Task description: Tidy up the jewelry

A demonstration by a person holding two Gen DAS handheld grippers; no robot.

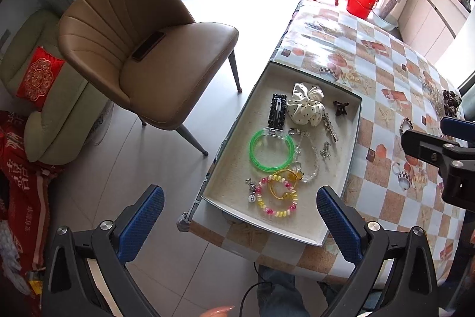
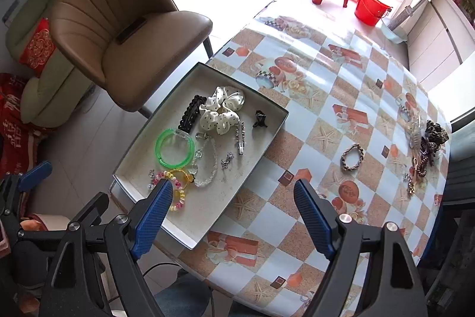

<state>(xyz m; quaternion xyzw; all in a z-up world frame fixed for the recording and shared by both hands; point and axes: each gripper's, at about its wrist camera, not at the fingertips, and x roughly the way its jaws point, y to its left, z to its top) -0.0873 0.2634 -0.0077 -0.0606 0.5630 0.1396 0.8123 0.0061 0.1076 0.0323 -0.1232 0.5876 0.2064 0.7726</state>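
Both tools, left tool [image 1: 240,220] and right tool [image 2: 233,214], hang fingers apart, holding nothing. The shallow tray [image 2: 190,239] occupies the surface's [image 2: 326,97] near left corner (overhanging the left edge). Inside, near to far: pink-yellow coil bracelet [image 1: 277,198], green bangle [image 1: 271,149], black clip [image 1: 277,110], polka-dot scrunchie [image 1: 305,104]. A braided bracelet [image 2: 352,157] lies loose toward the right edge.

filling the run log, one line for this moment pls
left tool: open, empty | right tool: open, empty | tray: part filled | braided bracelet: on table
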